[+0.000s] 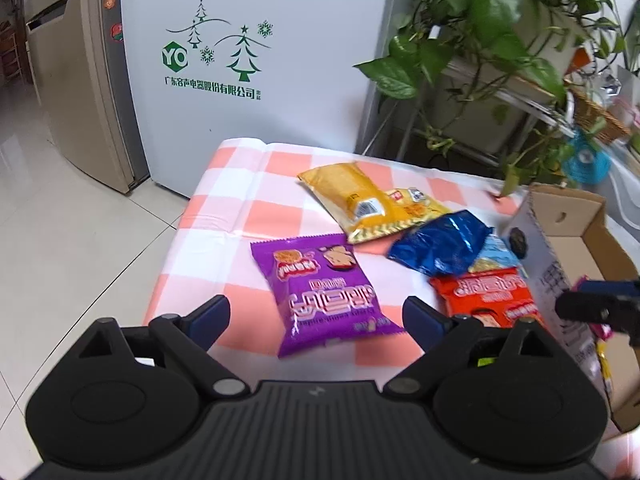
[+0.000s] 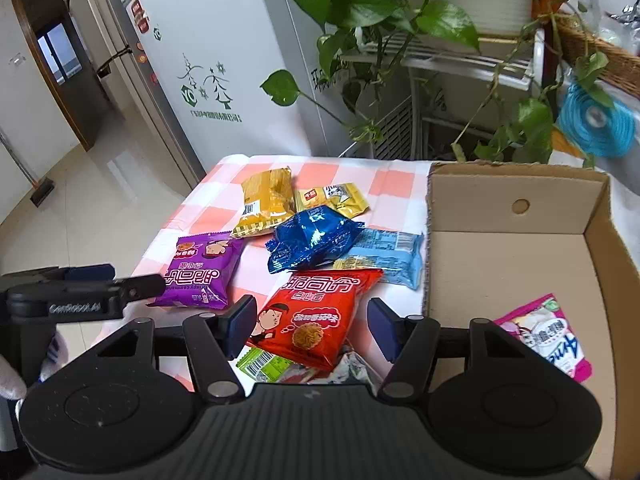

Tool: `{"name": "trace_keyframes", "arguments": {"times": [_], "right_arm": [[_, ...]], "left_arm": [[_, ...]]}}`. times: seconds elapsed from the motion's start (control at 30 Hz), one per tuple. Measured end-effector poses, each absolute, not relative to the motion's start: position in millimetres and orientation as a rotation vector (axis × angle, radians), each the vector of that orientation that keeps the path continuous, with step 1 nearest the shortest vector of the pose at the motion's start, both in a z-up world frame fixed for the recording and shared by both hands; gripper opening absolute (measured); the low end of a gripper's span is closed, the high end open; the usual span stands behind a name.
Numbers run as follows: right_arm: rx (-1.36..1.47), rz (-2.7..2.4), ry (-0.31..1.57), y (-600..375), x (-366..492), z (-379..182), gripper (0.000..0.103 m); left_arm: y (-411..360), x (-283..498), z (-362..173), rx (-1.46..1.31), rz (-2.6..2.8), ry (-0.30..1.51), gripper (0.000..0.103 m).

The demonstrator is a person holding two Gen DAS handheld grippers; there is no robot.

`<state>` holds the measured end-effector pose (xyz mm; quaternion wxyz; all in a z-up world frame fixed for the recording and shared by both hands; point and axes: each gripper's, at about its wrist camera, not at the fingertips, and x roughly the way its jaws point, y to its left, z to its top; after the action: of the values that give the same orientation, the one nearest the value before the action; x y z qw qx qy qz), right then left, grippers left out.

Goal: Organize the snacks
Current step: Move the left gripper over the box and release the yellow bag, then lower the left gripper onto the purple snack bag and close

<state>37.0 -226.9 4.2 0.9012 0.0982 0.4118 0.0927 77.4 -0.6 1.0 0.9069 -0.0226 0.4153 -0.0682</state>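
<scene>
A purple snack packet [image 1: 324, 300] lies flat on the pink-checked tablecloth [image 1: 240, 184]. My left gripper [image 1: 316, 322] hangs just above its near end, open, with one finger on each side and neither pad touching. A red packet [image 2: 316, 320] rests on other wrappers between the fingers of my right gripper [image 2: 312, 326], which stands open too. Behind it lie a blue foil packet [image 2: 312, 240], a light-blue one [image 2: 384, 252] and two yellow ones [image 2: 266, 200]. The cardboard box [image 2: 516, 208] on the right holds a pink-and-white packet [image 2: 548, 336].
A white fridge [image 1: 240, 60] stands behind the table, with a trailing plant [image 2: 360, 8] on a rack over the far right corner. The table drops off to tiled floor [image 1: 60, 220] on the left. A green-labelled wrapper [image 2: 264, 364] lies under the red packet.
</scene>
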Motion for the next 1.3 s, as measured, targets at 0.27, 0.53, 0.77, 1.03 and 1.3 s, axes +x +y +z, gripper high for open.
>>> {"name": "trace_keyframes", "arguments": {"times": [0.27,0.53,0.77,1.03,1.3], "right_arm": [[0.216,0.170,0.888,-221,52,-4,0.068],[0.183,0.130,0.925,-209,71,-16,0.081],[0.145,0.117,0.963,-194,86,-30,0.085],[0.069,0.093,1.006,-180,97,-48,0.088],[0.043,0.099,1.000,-177,95,-49,0.079]], "left_arm": [[-6,109,-13,-0.040,-0.118,0.880,0.093],[-18,134,-32,-0.009,-0.113,0.933,0.093],[-23,150,-50,0.009,-0.116,0.986,0.093],[-21,155,-63,0.036,-0.105,1.008,0.097],[-23,152,-65,0.071,-0.106,0.998,0.097]]}}
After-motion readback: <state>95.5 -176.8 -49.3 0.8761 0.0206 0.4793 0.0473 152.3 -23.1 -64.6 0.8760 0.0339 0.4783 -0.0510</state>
